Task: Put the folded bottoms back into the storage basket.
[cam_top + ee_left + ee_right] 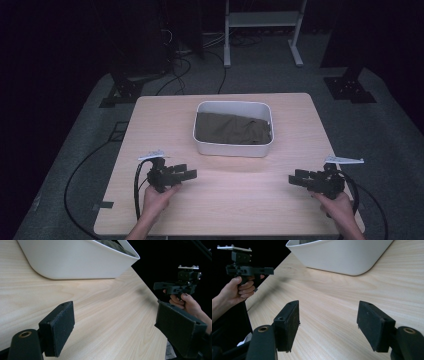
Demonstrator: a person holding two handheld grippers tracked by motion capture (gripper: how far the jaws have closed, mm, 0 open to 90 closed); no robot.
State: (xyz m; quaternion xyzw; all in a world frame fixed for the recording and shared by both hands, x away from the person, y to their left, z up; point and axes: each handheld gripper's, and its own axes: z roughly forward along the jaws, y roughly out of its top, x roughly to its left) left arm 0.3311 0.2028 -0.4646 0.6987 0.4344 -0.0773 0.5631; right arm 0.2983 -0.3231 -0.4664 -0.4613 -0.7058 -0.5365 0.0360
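While idle: both grippers hover low over the tabletop (225, 200)
Left gripper (187, 174): jaws apart, empty
Right gripper (296, 178): jaws apart, empty
Cloth (230, 128): folded inside white bin (232, 149)
Approach: come over the rim from both ends, pinch fabric only

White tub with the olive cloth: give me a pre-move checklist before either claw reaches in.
1. Left claw open, nothing between its pads: ok.
2. Right claw open, nothing between its pads: ok.
3. White rectangular plastic tub sits flat on the light wooden table, away from the edges: ok.
4. Olive-brown folded cloth lies inside the tub, below its rim: ok.
5. Bare table between both claws and the tub's near wall: ok.
6. Whether anything lies under the cloth: cannot tell.
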